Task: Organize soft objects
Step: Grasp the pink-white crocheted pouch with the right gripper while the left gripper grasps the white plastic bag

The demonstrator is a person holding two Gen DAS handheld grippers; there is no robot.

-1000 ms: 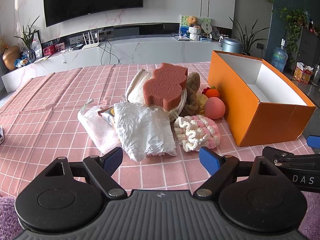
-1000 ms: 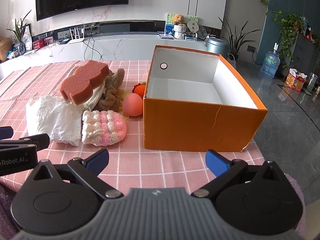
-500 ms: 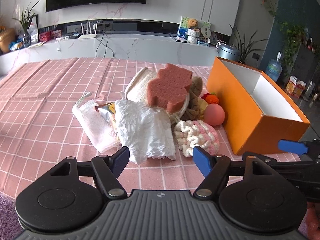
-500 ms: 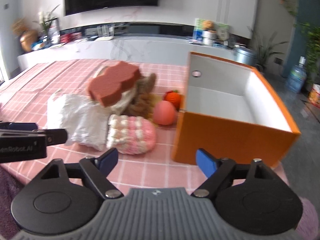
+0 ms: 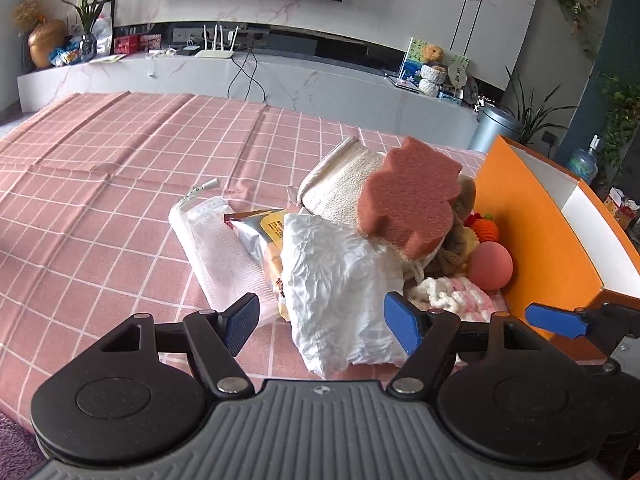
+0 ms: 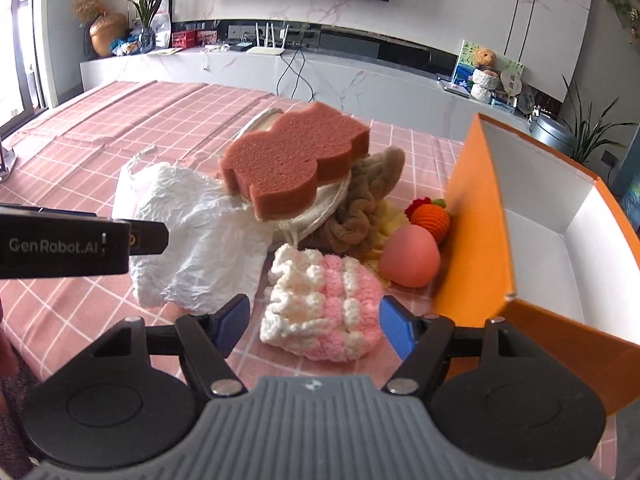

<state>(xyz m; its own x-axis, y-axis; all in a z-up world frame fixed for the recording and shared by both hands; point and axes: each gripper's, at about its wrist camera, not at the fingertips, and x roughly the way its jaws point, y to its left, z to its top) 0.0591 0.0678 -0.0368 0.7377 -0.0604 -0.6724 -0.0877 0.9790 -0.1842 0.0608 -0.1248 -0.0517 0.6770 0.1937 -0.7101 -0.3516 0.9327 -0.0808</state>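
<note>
A pile of soft things lies on the pink checked tablecloth (image 5: 100, 200). A brown sponge (image 6: 292, 160) tops a cream loofah pad (image 5: 344, 192). Beside them lie a crumpled white cloth (image 5: 340, 276), a pink-and-white crochet piece (image 6: 324, 304), a brown scrunchie (image 6: 368, 204), a pink egg-shaped ball (image 6: 410, 258) and an orange knitted toy (image 6: 430, 218). My left gripper (image 5: 320, 322) is open, straddling the near end of the white cloth. My right gripper (image 6: 314, 324) is open, straddling the near end of the crochet piece. An open orange box (image 6: 476, 236) stands right of the pile.
A white mesh pouch (image 5: 216, 248) and a snack packet (image 5: 260, 228) lie left of the pile. The left gripper's body (image 6: 64, 246) crosses the right wrist view at left. A marble TV console (image 5: 280, 80) runs behind the table.
Both grippers have moved forward and left toward the pile. The white cloth now lies between the left fingers and the crochet piece between the right fingers. Nothing has been gripped.
</note>
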